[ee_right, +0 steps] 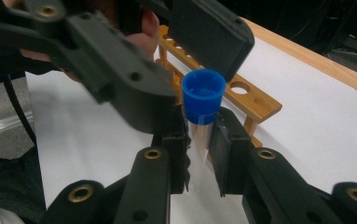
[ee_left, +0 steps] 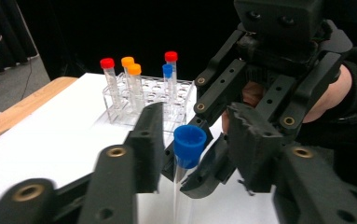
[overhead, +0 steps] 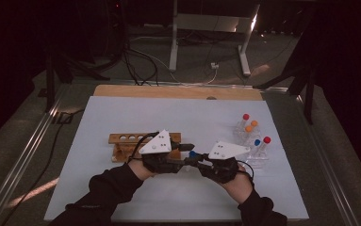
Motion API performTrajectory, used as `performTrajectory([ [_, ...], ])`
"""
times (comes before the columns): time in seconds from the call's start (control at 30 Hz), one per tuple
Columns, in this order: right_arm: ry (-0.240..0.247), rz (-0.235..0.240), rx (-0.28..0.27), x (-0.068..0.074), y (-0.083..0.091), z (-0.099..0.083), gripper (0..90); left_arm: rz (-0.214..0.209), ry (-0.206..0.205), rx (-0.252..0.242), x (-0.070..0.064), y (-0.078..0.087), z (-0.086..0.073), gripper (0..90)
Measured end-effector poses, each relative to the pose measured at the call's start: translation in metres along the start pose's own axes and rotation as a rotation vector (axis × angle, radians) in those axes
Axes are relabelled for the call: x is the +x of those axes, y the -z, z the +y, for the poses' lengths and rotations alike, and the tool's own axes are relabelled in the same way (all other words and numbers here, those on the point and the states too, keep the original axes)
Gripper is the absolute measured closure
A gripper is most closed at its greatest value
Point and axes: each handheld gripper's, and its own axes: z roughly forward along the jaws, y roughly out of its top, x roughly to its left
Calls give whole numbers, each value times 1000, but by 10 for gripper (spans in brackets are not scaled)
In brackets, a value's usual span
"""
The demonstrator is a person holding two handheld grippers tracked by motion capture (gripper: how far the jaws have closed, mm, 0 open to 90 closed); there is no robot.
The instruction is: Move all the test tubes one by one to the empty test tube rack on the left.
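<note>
Left of the left hand-held gripper [overhead: 187,147], on the white tabletop [overhead: 121,113]: one wooden rack [overhead: 131,140], its round holes empty, lying just behind and beside that hand-held gripper.

Left hand-held gripper: jaws spread apart, one on either side of the blue cap [ee_left: 189,145], not yet closed on it; nothing held. Judged to be arriving for a handover or a cap grip.

Between the two hand-held grippers: one clear tube with blue cap [ee_right: 203,95], upright, lifted off the tabletop, cap uppermost.

Right hand-held gripper [ee_right: 199,140]: jaws closed on the clear tube body just under the cap, pads pressing both sides.

Right of and beyond the right hand-held gripper: one clear plastic rack [overhead: 252,141] holding capped tubes, two red, two orange, one blue, all upright, well apart from the held tube.

Handling note, as a judgement: the left jaws should close squarely on the cap or just below it, centred, before the right jaws let go; keep the tube vertical, since the smooth tapered wall may slip; then carry it left to a hole in the wooden rack.
</note>
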Motion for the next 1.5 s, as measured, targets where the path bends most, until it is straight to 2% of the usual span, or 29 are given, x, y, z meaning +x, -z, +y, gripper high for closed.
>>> performTrajectory([
  [0.17, 0, -1, 2, 0, 0, 0, 766, 10, -6, 3, 1, -2, 0, 665],
  [0.3, -5, 0, 3, 0, 0, 0, 765, 15, -15, 5, 1, -3, 0, 754],
  [0.4, -9, -1, 0, 0, 0, 0, 765, 10, -11, 2, 3, -2, 0, 764],
  [0.53, -16, 1, -3, -1, 0, 0, 753, 19, -36, 12, 2, -2, 2, 776],
  [0.6, -17, -15, -11, -3, 0, -1, 642, 19, -30, 6, 3, 0, 4, 779],
  [0.67, -20, -20, -17, -3, 1, -1, 607, 30, -32, 0, 6, 3, 8, 779],
  [0.7, -30, -35, -26, -6, 3, -2, 536, 31, -27, -7, 8, 6, 9, 782],
  [0.8, -48, -49, -45, -11, 7, -3, 433, 61, -27, -16, 14, 12, 14, 783],
  [0.83, -48, -49, -45, -11, 7, -3, 433, 68, -24, -18, 16, 14, 15, 783],
  [0.93, -41, -68, -56, -15, 11, -4, 334, 96, -17, -28, 23, 21, 19, 783],
  [1.0, -59, -73, -67, -17, 14, -4, 259, 116, -9, -30, 29, 25, 21, 783],
  [1.1, -67, -77, -91, -19, 17, -4, 199, 144, 0, -38, 36, 30, 22, 783],
  [1.13, -69, -85, -111, -19, 18, -4, 136, 152, 5, -41, 39, 31, 22, 783],
  [1.37, -88, -59, -146, -19, 22, -4, 36, 232, 41, -51, 56, 37, 16, 783],
  [1.5, -81, -30, -129, -20, 21, -5, 10, 266, 66, -44, 65, 38, 9, 783],
])
